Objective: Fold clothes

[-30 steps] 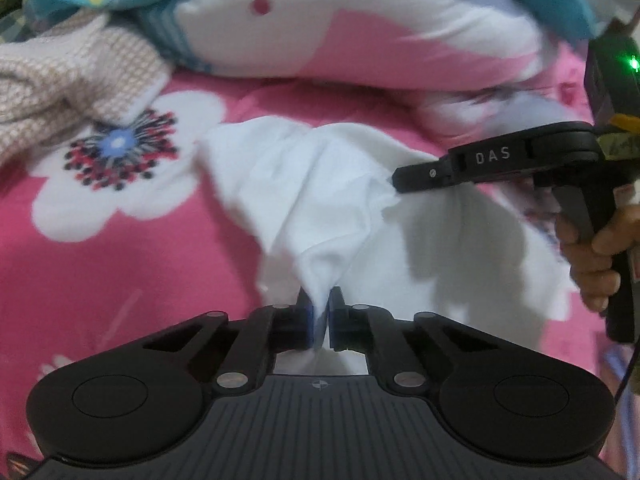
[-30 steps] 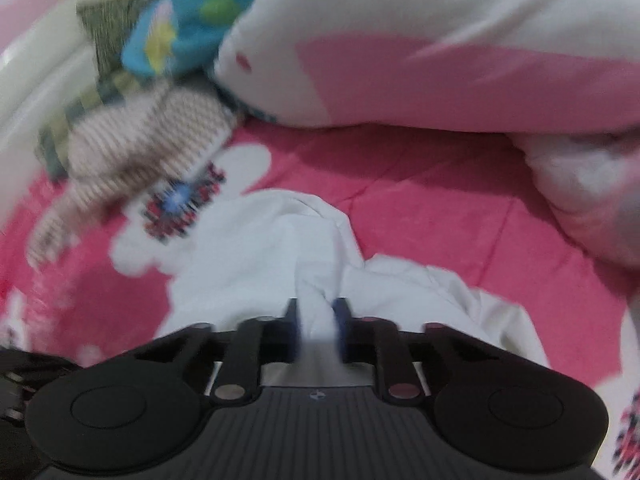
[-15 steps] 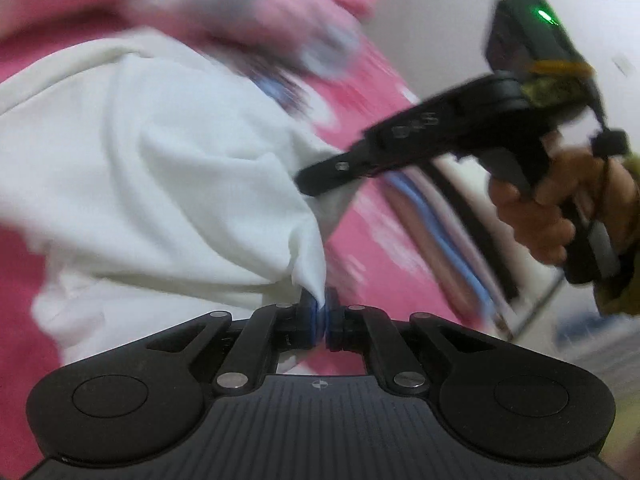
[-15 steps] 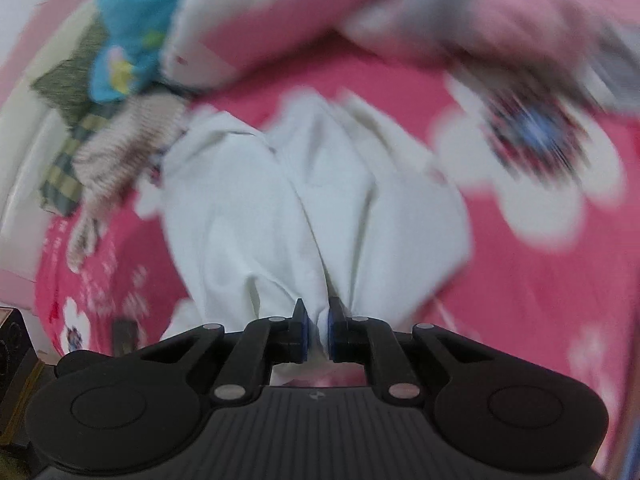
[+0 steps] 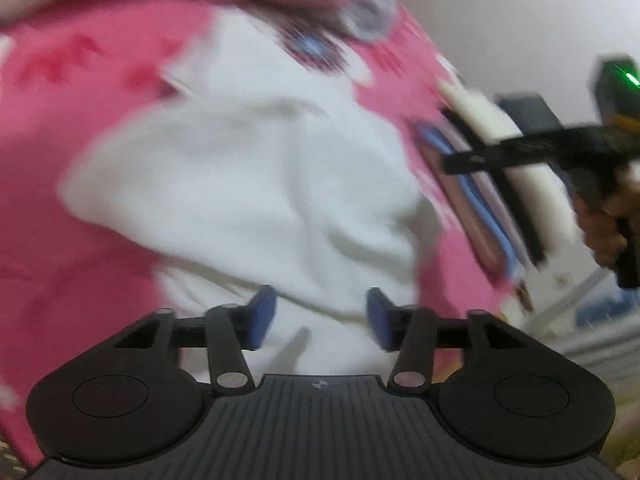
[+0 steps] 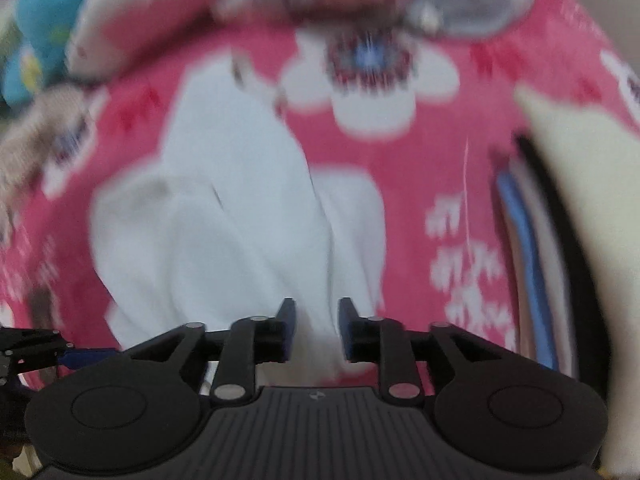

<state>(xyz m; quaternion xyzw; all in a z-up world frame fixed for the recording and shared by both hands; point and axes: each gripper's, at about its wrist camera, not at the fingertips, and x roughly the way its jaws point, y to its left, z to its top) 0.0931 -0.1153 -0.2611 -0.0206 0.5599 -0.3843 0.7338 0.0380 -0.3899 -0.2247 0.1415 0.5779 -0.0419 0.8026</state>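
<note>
Left wrist view shows your left tongs point(image 5: 320, 318) with the blue pads point(image 5: 262, 316) standing apart and opening, the white garment point(image 5: 256, 196) lying under and between them but not pressed. In the right wrist view your right tongs point(image 6: 316, 330) are also parting, a ridge of the same white garment point(image 6: 224, 232) running up between the pads without being pinched, so both have let go. The garment lies on the bed, on the pink bedspread point(image 6: 408, 168) with its big white flower print, doubled over itself in soft rounded lobes with one long crease down the middle. By my reading you have laid one fold and released it; the bundle is still lumpy and uneven at the edges, so smoothing and at least one more fold seem left. The cloth looks thin, limp and matte, likely cotton, and it slumps rather than holds an edge. A beige knitted piece point(image 6: 36, 136) waits at the far left, and flat folded items point(image 6: 528, 264) sit stacked at the bed's right edge.
</note>
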